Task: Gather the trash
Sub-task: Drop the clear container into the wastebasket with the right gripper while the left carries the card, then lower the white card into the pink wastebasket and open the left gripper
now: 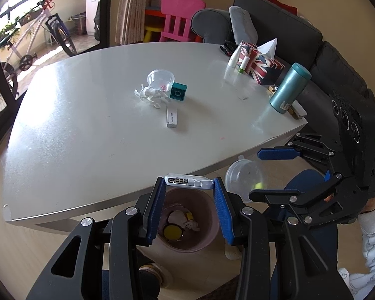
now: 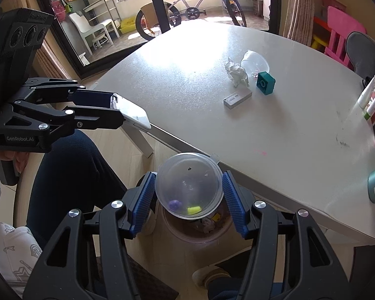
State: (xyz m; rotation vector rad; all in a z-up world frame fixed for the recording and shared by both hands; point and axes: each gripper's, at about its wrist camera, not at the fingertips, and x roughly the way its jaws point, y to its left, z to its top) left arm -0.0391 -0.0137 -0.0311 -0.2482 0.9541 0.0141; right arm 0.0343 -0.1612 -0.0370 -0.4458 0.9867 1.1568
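Observation:
My left gripper (image 1: 188,183) is shut on a small white box (image 1: 187,181) and holds it above the pink trash bin (image 1: 207,235) on the floor by the table's near edge. My right gripper (image 2: 188,191) is shut on a clear plastic cup (image 2: 188,182) with small coloured bits inside, also above the bin (image 2: 222,232). On the table (image 1: 87,125) lie a crumpled tissue (image 1: 151,95), another clear cup (image 1: 161,78) on its side and a second white box (image 1: 171,117). The bin holds some trash.
A teal toy block (image 1: 178,92) sits beside the cup. At the table's right edge stand a Union Jack tissue box (image 1: 258,65), small tubes (image 1: 233,58) and a teal bottle (image 1: 288,87). A dark sofa (image 1: 300,32) is behind. My knees are by the bin.

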